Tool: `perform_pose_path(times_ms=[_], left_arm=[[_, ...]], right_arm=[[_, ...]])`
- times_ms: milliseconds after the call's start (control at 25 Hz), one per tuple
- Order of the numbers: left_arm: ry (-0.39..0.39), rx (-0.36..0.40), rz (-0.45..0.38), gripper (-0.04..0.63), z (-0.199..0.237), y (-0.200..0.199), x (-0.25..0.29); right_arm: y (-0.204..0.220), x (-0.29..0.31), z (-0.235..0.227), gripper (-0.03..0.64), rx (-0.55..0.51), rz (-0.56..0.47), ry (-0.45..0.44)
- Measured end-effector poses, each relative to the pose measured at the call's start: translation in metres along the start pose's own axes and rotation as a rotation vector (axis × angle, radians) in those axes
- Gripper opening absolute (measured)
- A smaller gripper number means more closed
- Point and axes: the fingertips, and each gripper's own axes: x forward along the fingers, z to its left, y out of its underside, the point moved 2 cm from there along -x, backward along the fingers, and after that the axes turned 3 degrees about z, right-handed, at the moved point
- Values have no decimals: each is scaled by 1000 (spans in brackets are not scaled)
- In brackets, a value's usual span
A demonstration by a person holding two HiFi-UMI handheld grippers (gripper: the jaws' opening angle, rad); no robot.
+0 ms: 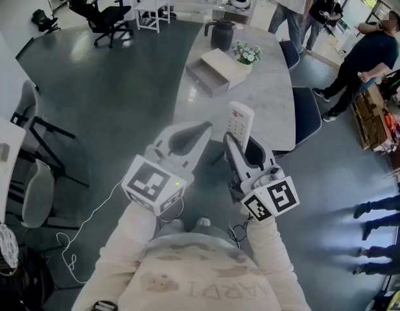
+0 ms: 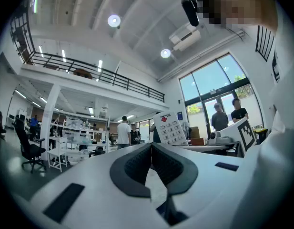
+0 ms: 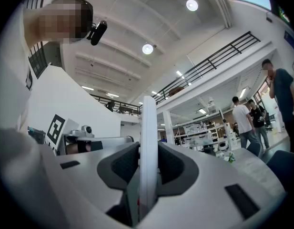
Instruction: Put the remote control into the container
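A white remote control (image 1: 240, 123) stands upright between the jaws of my right gripper (image 1: 244, 146), which is shut on its lower half. In the right gripper view the remote (image 3: 147, 142) shows edge-on, with both pads pressed on its faces. My left gripper (image 1: 203, 132) hangs beside it to the left, jaws shut with nothing in them (image 2: 151, 149). From the left gripper view, the remote's (image 2: 170, 128) button face is visible. The container, a pale open box (image 1: 219, 70), sits on the grey table (image 1: 264, 102) ahead, well beyond both grippers.
A dark jug (image 1: 221, 34) and a small pot of flowers (image 1: 246, 54) stand behind the box. Dark chairs (image 1: 306, 112) line the table's right side, with people (image 1: 365, 60) further right. A black office chair (image 1: 105, 18) stands far left, a white chair (image 1: 31, 186) near left.
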Motion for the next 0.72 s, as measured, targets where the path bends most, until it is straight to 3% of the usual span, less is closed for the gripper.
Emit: perform_pose_path(times_ms=[480, 720], left_arm=[[14, -3, -14, 12, 18, 0, -11], [21, 0, -10, 12, 32, 5, -22]], right_arm=[[3, 16, 16, 107, -10, 3, 10], [9, 30, 24, 106, 70, 5, -3]])
